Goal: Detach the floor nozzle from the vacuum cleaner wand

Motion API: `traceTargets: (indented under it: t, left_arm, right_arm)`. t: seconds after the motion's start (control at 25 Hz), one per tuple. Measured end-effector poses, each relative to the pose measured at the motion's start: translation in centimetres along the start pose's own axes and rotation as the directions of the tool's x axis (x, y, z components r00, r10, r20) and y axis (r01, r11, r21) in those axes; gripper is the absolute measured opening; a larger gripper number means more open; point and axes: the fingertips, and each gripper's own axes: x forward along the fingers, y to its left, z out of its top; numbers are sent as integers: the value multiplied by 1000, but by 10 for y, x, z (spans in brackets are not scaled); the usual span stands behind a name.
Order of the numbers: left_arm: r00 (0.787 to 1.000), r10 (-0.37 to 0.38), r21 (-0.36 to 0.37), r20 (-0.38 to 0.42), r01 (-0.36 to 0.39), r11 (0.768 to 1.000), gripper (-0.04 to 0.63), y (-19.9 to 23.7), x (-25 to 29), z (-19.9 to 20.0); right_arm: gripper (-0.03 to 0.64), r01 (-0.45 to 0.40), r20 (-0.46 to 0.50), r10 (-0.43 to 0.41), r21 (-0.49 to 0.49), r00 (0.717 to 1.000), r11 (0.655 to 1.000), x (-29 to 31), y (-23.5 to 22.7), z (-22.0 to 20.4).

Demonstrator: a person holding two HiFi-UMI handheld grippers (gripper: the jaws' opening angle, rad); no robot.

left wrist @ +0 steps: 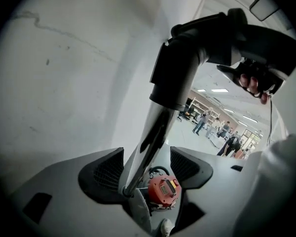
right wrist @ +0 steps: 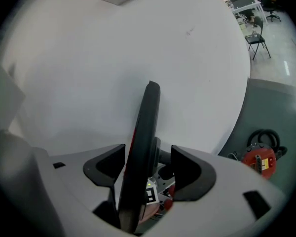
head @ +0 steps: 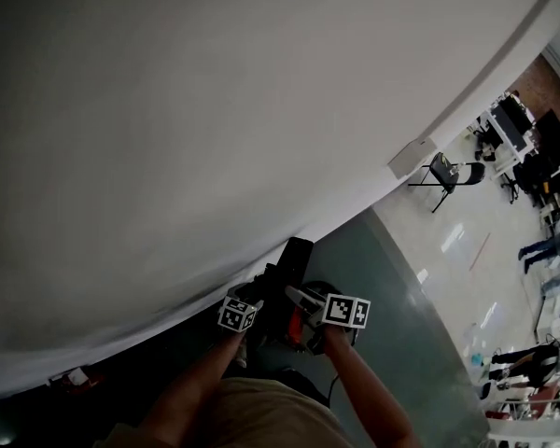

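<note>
Left gripper point(left wrist: 147, 166), jaws open around the glossy metal wand point(left wrist: 157, 125), whose lower end is near the round red vacuum body point(left wrist: 163, 191) on the grey floor point(right wrist: 278, 107). Right gripper point(right wrist: 148, 164), jaws open around a slim, dark, curved bar point(right wrist: 147, 127).

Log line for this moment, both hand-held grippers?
left hand-held gripper: open, metal wand between jaws | right hand-held gripper: open, dark vacuum part between jaws | grip: none yet

The wand point(left wrist: 155, 132) looks silver, its collar point(left wrist: 175, 78) black, the unit point(left wrist: 164, 190) red.
</note>
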Motion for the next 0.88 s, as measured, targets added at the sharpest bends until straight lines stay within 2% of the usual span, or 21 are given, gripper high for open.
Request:
traceTargets:
  t: [0.16, 0.28, 0.32, 0.36, 0.4, 0.48, 0.56, 0.68, 0.88]
  left_arm:
    - [1000, -1, 24, -9, 1, 1000, 285, 10, 13, 6]
    - [997, -60, 41, -53, 62, 997, 284, 7, 24, 1]
    - [995, -78, 54, -64, 81, 995, 258, 2, 26, 0]
    - [994, -83, 71, -70, 88, 994, 196, -2, 29, -1]
    - [994, -77, 91, -72, 83, 992, 175, -4, 33, -2]
    - [995, -68, 131, -77, 77, 988, 167, -7, 43, -4]
    - [992, -90, 198, -89, 106, 974, 163, -21, 53, -3]
    - [980, -143, 336, -139, 183, 924, 152, -58, 64, -3]
    - [940, -211, 497, -266, 322, 806, 135, -132, 68, -18]
  right_arm:
    - [277, -12, -28, 13, 45, 1000, 999, 14, 6, 2]
    - [276, -17, -52, 19, 41, 998, 999, 21, 15, -1]
    - [276, -15, -62, 17, 34, 998, 999, 22, 17, -2]
    - [276, -9, -74, 10, 26, 997, 1000, 22, 17, -5]
    - [276, 3, -86, -1, 17, 996, 1000, 21, 15, -7]
    - [276, 28, -98, -28, -5, 995, 1000, 14, 6, -10]
    - [276, 29, -87, -30, -8, 996, 1000, 0, -3, -12]
    - [276, 10, -51, -9, 21, 999, 1000, -29, -17, -11]
    - [262, -26, -43, 30, 82, 999, 996, -87, -43, -18]
